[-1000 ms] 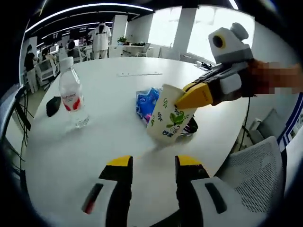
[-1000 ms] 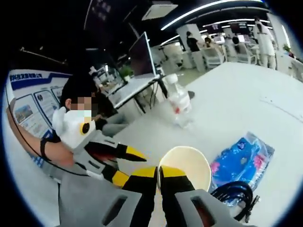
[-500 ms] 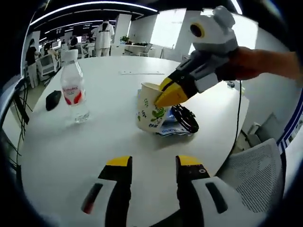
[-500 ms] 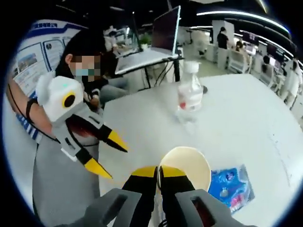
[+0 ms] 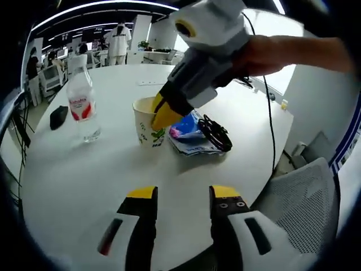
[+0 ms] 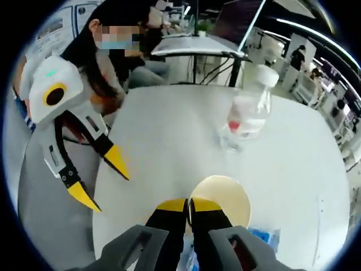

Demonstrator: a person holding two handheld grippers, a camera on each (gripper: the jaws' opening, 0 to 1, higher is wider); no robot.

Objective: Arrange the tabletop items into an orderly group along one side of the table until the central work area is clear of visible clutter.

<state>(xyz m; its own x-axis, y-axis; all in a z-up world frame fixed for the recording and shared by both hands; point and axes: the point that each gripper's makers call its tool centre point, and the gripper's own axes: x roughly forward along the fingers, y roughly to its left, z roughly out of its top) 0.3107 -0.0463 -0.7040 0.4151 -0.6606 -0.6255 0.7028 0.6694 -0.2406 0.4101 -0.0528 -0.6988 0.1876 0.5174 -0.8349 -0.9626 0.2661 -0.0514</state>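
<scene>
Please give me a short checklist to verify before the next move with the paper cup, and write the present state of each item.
1. Right gripper pinches the paper cup rim, one jaw inside, one outside: ok.
2. Cup upright, mouth up: ok.
3. Cup bottom resting on the table or lifted: cannot tell.
4. Gap between the cup and the water bottle: ok, they stand apart.
5. Left gripper open, holding nothing, away from the cup: ok.
6. Blue packet and black cable coil lie close beside the cup; touching or not: cannot tell.
</scene>
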